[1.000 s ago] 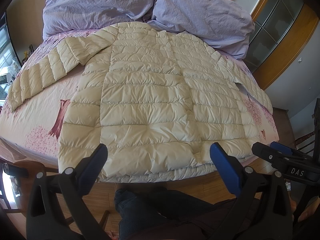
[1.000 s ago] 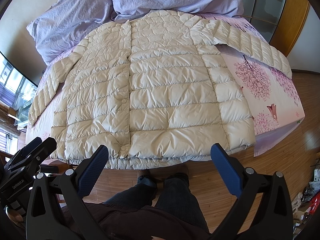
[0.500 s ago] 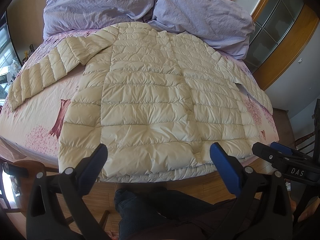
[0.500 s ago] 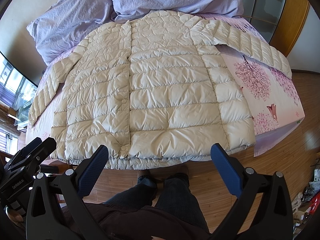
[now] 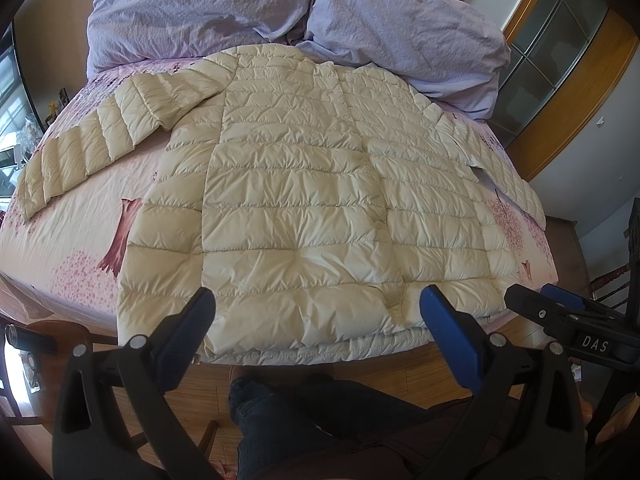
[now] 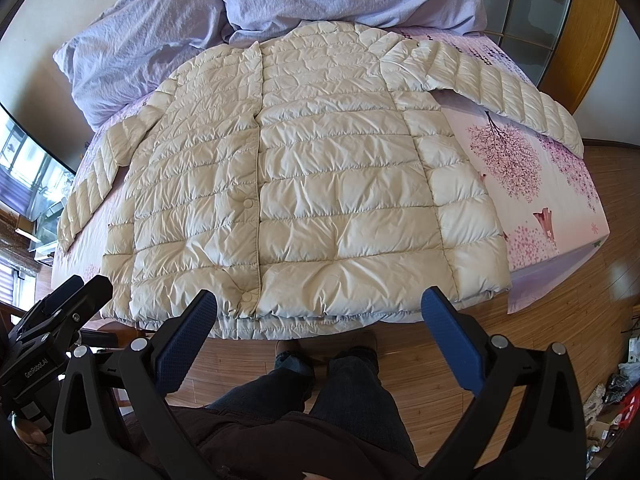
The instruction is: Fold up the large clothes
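Observation:
A cream quilted puffer jacket (image 5: 304,200) lies flat and face up on the bed, buttoned, both sleeves spread out sideways; it also shows in the right wrist view (image 6: 320,184). Its hem hangs at the bed's near edge. My left gripper (image 5: 318,320) is open and empty, held just in front of the hem. My right gripper (image 6: 320,316) is open and empty, also just short of the hem. Each gripper shows at the edge of the other's view.
The bed has a pink sheet with a tree print (image 6: 532,184). Two lilac pillows (image 5: 240,4) lie at the head of the bed, touching the jacket's collar. Wooden floor (image 6: 560,320) and the person's legs (image 6: 320,392) are below the grippers. A chair (image 5: 44,340) stands at left.

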Motion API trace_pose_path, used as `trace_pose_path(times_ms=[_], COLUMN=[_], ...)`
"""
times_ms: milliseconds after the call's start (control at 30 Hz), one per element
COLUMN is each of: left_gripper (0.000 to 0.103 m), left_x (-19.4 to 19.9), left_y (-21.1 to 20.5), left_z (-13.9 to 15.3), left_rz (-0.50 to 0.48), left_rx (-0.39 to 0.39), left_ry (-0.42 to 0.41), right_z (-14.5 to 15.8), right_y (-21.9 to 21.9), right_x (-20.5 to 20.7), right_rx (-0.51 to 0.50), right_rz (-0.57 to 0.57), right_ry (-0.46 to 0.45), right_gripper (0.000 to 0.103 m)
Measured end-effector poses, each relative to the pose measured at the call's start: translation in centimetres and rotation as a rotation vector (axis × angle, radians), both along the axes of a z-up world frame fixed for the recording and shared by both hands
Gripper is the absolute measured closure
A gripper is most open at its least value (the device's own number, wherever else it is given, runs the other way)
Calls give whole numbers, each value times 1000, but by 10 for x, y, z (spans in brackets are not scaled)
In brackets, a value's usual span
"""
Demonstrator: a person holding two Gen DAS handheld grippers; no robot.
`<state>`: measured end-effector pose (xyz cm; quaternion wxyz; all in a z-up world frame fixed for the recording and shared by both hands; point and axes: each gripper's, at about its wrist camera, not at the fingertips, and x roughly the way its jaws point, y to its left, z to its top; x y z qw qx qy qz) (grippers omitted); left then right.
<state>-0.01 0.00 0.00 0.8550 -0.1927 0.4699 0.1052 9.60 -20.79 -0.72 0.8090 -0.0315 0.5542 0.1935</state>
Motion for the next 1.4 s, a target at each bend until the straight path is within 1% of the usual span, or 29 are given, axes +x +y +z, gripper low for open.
trace_pose_path(times_ms=[1133,1400], left_gripper=[2,2], left_x=[4,17], left_y=[0,5], left_z=[-1,-7], left_rz=[-4,-4], left_rx=[-1,10], left_ry=[8,23], right_z=[-1,-6], right_y=[-1,-7], right_x=[7,27], right_rx=[-1,0], right_rz=[-6,-42], right_ry=[4,-4], right_gripper=[1,1])
